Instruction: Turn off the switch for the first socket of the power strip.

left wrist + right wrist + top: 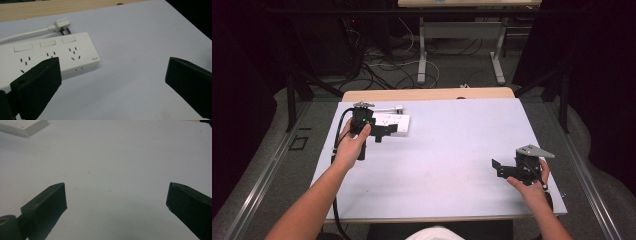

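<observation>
Two tools, both released with nothing between the jaws. Your left tool (383,131) hovers right at the power strip (393,124), which lies on the table's (452,150) far-left part, long axis running left-right, plug (62,25) loose just behind it. Your right tool (504,169) sits well apart at the near right. The strip lies left of your left jaws, so the left hand is nearer, I'd say.

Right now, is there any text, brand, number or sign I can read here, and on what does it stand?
Nothing here can be read.
Power strip: a small grey mark near its end corner, too small to read.
Plug, left gripper, right gripper: no lettering visible.
</observation>
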Motion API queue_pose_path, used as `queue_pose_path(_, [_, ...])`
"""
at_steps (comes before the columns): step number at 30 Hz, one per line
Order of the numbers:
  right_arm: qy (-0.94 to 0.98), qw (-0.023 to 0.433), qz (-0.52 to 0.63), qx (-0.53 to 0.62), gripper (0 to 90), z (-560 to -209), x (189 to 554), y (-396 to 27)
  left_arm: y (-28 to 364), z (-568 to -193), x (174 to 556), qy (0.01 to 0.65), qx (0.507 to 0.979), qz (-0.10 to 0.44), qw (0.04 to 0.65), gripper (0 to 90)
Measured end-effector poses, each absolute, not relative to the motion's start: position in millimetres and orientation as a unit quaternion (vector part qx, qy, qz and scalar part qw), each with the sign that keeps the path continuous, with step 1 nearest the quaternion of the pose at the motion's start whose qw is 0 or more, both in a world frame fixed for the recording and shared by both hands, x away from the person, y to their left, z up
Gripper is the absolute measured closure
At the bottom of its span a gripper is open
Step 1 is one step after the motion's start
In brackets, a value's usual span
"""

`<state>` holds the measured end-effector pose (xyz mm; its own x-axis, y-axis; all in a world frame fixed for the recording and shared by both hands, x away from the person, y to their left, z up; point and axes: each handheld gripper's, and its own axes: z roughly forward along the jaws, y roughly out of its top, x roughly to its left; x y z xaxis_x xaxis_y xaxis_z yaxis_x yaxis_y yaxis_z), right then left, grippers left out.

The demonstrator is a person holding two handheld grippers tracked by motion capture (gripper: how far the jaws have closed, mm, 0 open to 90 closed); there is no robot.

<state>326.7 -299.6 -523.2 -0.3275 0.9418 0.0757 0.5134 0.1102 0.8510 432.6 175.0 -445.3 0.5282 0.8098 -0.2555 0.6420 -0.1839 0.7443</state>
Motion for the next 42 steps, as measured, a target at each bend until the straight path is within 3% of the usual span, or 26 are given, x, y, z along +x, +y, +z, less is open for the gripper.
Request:
queue_pose_path(15, [0.699, 0.259, 0.419, 0.518, 2.4, -522, 326, -300, 173, -451, 379, 0.429, 0.775, 0.122, 0.448, 2.5])
queue_pose_path(29, [0.7, 0.259, 0.419, 0.517, 2.4, -522, 325, -300, 210, -474, 336, 0.448, 0.745, 0.121, 0.479, 2.6])
queue_pose_path(42, [0.697, 0.258, 0.418, 0.522, 2.4, -523, 325, -299, 246, -505, 330, 0.487, 0.708, 0.118, 0.497, 2.6])
